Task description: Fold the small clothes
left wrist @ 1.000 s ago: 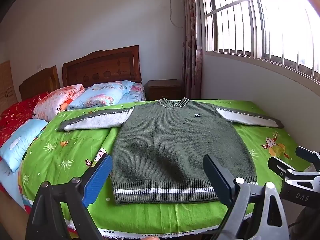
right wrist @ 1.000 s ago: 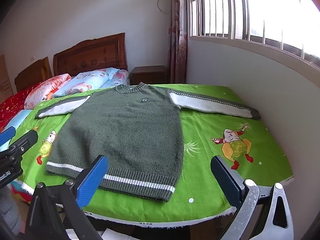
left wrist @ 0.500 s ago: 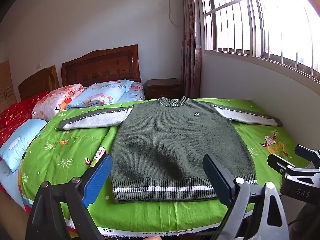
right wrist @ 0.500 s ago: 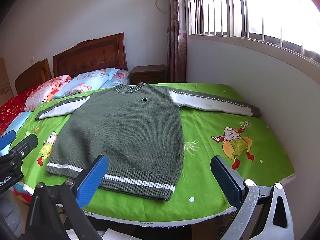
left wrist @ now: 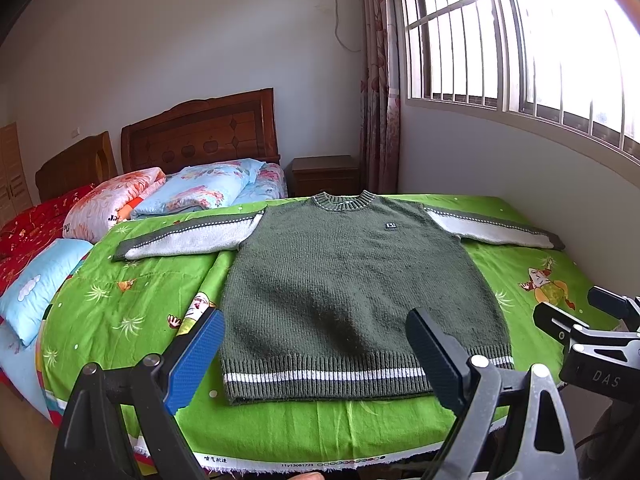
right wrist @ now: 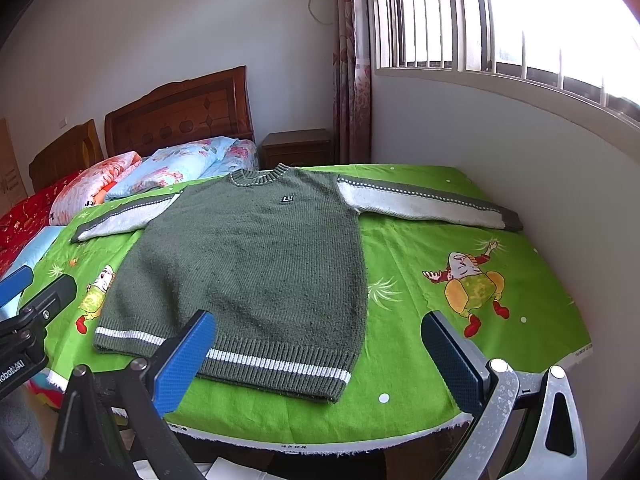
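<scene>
Lying flat on its back, a green sweater [left wrist: 352, 292] is spread across the green printed sheet [left wrist: 120, 320] of the bed, with the collar toward the headboard [left wrist: 200, 128] and the striped hem toward the near edge. Both grey-and-white sleeves are stretched straight out to the sides; the one on the window side ends close to the wall, though contact cannot be judged through the fisheye warp. The left gripper [left wrist: 316, 352] is held above the near edge of the bed, over the hem, its blue-padded fingers set wide apart with nothing between them. The right gripper [right wrist: 320, 352] is held likewise near the hem's window-side corner, fingers spread and empty. Neither is seen touching the knit. Floral pillows [left wrist: 192, 192] are piled beyond the far sleeve, and a wooden nightstand [left wrist: 324, 172] is seen beside the curtain [left wrist: 376, 120].
</scene>
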A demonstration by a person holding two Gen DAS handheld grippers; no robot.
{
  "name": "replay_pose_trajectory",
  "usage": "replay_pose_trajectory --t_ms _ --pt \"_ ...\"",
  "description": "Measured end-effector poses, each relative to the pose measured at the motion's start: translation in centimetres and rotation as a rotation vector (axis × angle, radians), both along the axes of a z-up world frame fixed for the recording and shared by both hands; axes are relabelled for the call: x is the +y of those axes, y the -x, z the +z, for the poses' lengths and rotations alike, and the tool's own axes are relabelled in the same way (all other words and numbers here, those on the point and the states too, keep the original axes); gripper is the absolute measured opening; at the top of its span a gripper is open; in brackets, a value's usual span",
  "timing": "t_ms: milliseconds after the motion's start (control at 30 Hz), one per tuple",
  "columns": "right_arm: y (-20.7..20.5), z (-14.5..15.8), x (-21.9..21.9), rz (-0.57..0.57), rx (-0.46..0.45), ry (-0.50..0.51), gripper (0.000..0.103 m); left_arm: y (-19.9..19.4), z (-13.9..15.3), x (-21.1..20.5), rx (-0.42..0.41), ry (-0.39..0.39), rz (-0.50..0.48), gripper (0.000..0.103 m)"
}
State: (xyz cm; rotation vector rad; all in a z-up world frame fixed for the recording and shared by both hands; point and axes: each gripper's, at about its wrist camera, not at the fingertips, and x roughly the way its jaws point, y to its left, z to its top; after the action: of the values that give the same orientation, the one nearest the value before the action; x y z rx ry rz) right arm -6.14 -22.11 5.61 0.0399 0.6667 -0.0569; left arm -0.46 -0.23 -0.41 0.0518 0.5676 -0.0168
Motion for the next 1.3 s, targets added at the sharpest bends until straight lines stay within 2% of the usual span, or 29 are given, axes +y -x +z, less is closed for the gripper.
replay_pose_trajectory --t_ms 1300 --pt "-0.07 -0.36 -0.28 -0.005 0.007 -0.029 0.103 -0.01 -0.48 0.21 0.018 -0.003 0.003 0.093"
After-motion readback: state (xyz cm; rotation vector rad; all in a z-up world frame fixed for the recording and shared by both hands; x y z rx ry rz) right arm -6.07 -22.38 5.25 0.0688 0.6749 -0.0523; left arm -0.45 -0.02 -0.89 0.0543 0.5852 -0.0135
